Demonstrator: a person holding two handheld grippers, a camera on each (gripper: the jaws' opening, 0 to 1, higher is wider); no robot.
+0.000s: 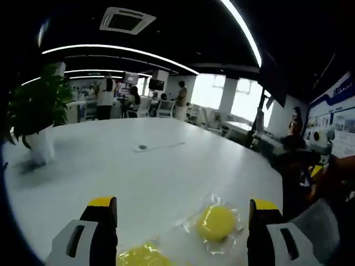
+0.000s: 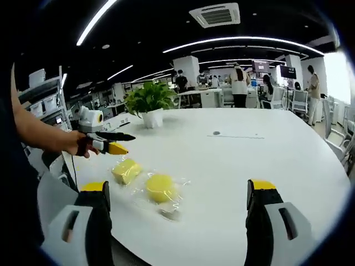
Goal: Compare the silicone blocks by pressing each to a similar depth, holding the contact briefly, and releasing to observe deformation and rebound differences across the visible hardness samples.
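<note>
Right gripper view: two yellow silicone blocks — a squarish one (image 2: 126,170) and a round one (image 2: 161,187) — lie bagged at lower left on the white table (image 2: 266,149). Both grippers are spread wide, holding nothing — the left gripper (image 2: 111,142) hovers above the blocks.

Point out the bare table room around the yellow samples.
Bare: the wide stretch of table from the round sample out to the far edge, and between the plant and the inset. Crowded: the near-left edge, where the block lies under the left gripper.
</note>
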